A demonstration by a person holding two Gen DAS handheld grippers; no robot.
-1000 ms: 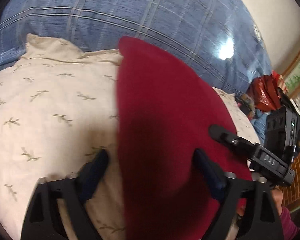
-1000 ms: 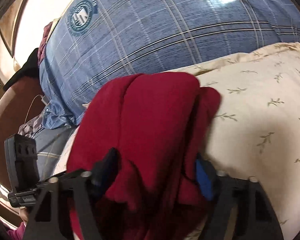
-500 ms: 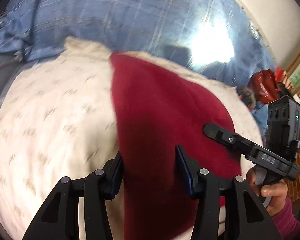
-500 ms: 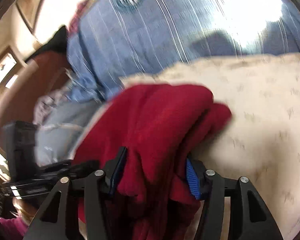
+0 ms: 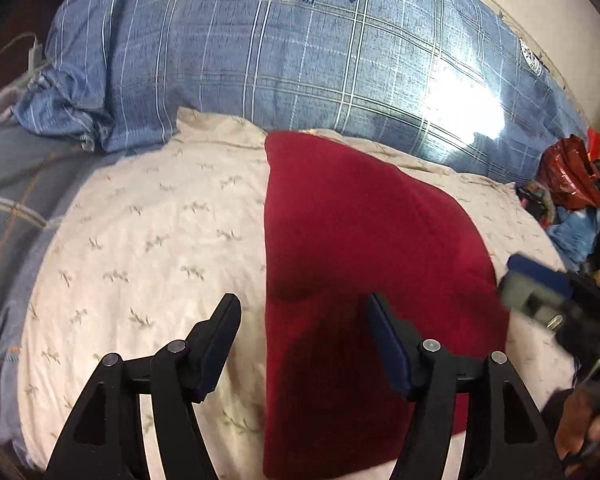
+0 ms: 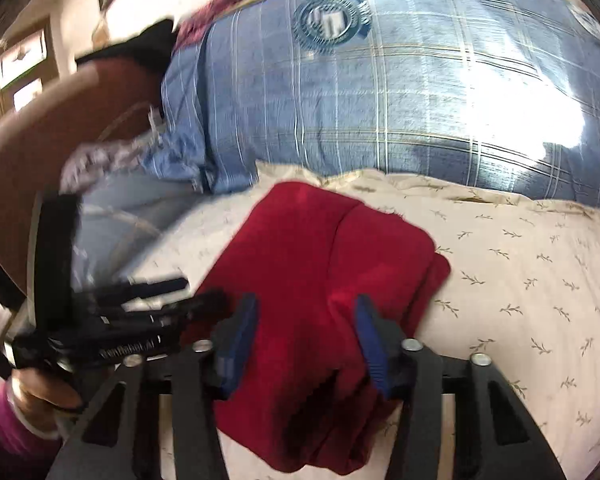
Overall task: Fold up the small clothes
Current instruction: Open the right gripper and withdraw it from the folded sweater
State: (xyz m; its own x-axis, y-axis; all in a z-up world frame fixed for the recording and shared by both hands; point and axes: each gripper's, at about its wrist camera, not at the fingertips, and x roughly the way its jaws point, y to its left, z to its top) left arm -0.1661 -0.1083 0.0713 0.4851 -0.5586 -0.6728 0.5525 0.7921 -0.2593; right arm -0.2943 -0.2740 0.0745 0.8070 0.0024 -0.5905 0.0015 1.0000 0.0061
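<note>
A folded dark red garment (image 5: 364,264) lies flat on a cream pillow with a leaf print (image 5: 148,240). My left gripper (image 5: 302,312) is open and empty above the garment's left edge, lifted clear of it. The right wrist view shows the same garment (image 6: 324,280) folded in layers on the pillow (image 6: 520,280). My right gripper (image 6: 304,316) is open above the garment's near part and holds nothing. The right gripper also shows blurred at the right edge of the left wrist view (image 5: 540,284).
A blue plaid duvet (image 5: 300,60) with a round badge is bunched behind the pillow. A red bag and mixed clothes (image 5: 572,176) lie at the far right. A brown wooden headboard (image 6: 60,136) stands at the left in the right wrist view.
Both grippers have lifted up and back from the red garment. The jaws narrowed half a second ago and now stand open. The garment stays folded on the pillow.
</note>
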